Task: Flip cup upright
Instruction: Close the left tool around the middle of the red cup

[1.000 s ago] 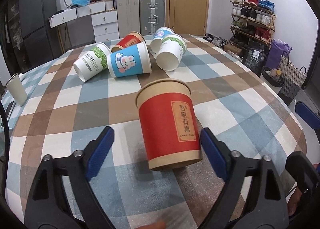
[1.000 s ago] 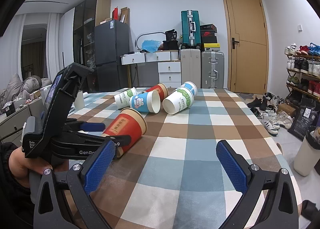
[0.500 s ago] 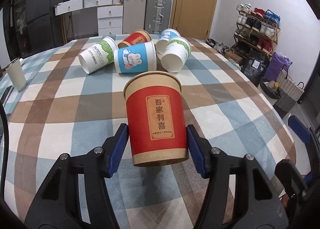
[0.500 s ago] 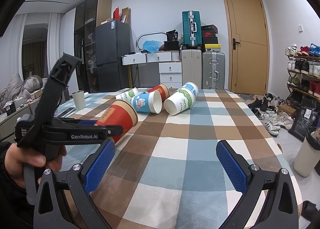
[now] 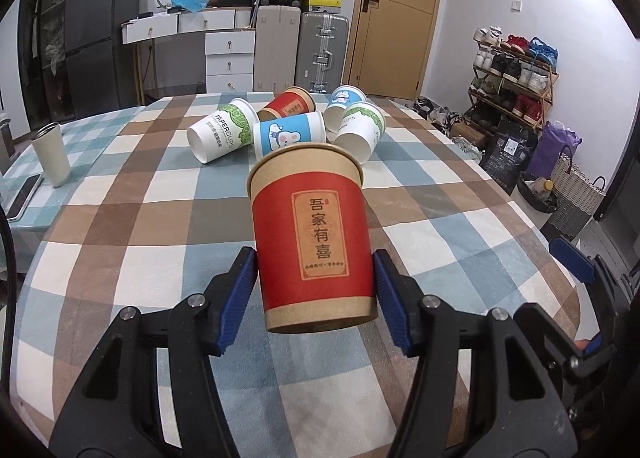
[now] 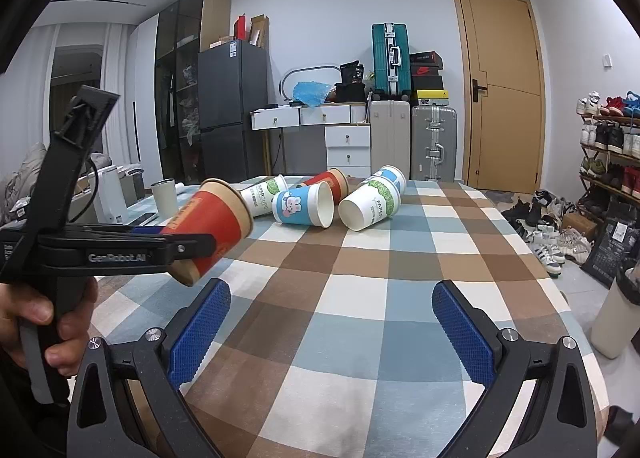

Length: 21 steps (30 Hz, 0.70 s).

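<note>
Between the left tool's (image 5: 314, 290) blue pads: red paper cup (image 5: 310, 234), clamped low on its body, lifted off the checked worktop (image 6: 360, 298), long axis tilted, mouth toward 12 o'clock. Right tool (image 6: 328, 330): spread apart, empty, farther off.

The left wrist view looks forward along the left gripper (image 5: 314, 290), low and close over the checked table (image 5: 132, 225), facing the far wall with the door (image 5: 394, 13). The red cup (image 5: 310, 234) fills its near centre. The right wrist view looks forward along the right gripper (image 6: 330, 332), beside and slightly behind the left, facing the same wall. Both views share the cluster of lying cups (image 5: 288, 129) (image 6: 332, 199), the red cup (image 6: 210, 225), the suitcases (image 5: 322, 51) (image 6: 434, 141) and the door (image 6: 498, 93).
</note>
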{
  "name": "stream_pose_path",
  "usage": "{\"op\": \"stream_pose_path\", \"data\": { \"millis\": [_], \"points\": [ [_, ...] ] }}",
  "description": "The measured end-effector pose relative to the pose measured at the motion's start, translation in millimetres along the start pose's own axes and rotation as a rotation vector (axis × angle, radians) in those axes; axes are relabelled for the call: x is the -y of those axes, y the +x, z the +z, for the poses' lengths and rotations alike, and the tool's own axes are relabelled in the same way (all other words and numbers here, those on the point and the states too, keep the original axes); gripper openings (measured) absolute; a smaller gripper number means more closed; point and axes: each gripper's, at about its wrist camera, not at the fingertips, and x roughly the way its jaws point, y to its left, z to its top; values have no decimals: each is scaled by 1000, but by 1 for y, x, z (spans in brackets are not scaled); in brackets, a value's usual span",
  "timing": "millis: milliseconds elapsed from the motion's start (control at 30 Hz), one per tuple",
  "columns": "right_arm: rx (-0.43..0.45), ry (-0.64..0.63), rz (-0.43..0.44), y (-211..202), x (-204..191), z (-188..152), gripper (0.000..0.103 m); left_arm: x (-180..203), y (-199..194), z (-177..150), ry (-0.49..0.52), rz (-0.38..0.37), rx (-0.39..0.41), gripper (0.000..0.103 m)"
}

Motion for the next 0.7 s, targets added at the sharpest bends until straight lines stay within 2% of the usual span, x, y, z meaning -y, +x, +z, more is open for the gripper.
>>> {"op": "stream_pose_path", "data": {
  "millis": [300,700],
  "points": [
    [-2,-13,25,-1,-9,-1,103,-8,-26,-12,-13,-5,19,56],
    [-16,-43,63,-1,-24,-7,103,-8,-43,-40,-25,-19,-1,56]
  ]
}}
